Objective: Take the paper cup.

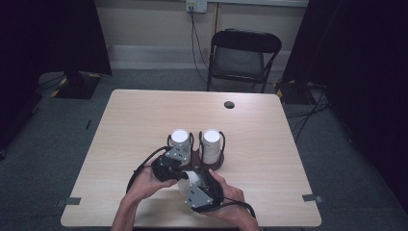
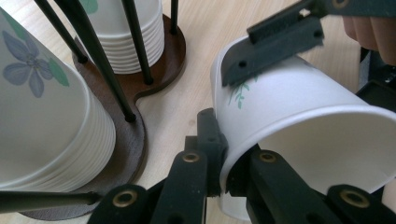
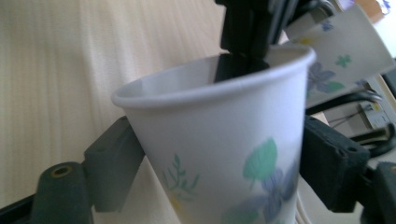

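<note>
The white paper cup with blue and green flower print (image 2: 299, 112) lies on its side between my two tools, above the near edge of the table, at about 6 o'clock from the dark brown wooden two-post cup holder (image 1: 197, 161). In the high view the cup (image 1: 191, 179) shows as a white cylinder just in front of that holder.

My left tool (image 2: 224, 182) is fully closed on the cup's rolled rim: one jaw sits inside the mouth, the other outside, with the wall pinched between them. In the right gripper view that same tool (image 3: 245, 51) enters from 12 o'clock and bites the rim.

My right tool (image 3: 219, 172) straddles the cup body, one black pad at 9 o'clock and one at 3 o'clock. The jaws stand wide. The pads lie against or just beside the wall; I cannot tell whether they press on it. In the left gripper view, one of its jaws rests across the cup's upper side near the base.

The holder carries two stacks of white paper cups (image 1: 180, 139), bottom up, each fenced by thin black rods. The right stack (image 1: 211, 144) stands at 3 o'clock from the left one.

The light wood table (image 1: 134, 120) bears a small dark round port (image 1: 229, 104) near its far edge. A black folding chair (image 1: 243, 55) stands beyond the table at 12 o'clock.
</note>
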Motion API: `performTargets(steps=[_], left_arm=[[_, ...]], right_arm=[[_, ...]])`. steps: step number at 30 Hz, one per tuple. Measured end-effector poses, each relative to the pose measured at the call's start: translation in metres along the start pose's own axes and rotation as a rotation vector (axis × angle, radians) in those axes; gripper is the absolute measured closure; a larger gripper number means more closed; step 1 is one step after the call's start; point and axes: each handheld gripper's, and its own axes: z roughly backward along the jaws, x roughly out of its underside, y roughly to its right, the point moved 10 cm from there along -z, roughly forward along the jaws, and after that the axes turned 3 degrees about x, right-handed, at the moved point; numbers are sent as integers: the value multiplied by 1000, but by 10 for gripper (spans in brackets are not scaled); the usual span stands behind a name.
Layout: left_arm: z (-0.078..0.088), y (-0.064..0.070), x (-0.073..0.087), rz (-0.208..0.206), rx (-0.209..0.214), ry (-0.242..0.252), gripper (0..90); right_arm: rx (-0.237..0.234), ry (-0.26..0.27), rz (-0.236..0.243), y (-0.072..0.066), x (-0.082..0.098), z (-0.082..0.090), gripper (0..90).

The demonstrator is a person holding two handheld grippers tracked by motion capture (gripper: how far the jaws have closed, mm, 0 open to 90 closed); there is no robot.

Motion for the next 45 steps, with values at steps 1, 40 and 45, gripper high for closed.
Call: performTargets(steps=[1, 40, 45], left_arm=[[0, 1, 0, -1, 7, -4, 875], [-2, 6, -3, 98, 36, 4, 809], [-4, 5, -5, 111, 35, 29, 761]], right_arm=[[11, -3, 35, 1, -1, -2, 216], [43, 54, 41, -1, -10, 4, 295], [64, 52, 10, 5, -9, 6, 294]])
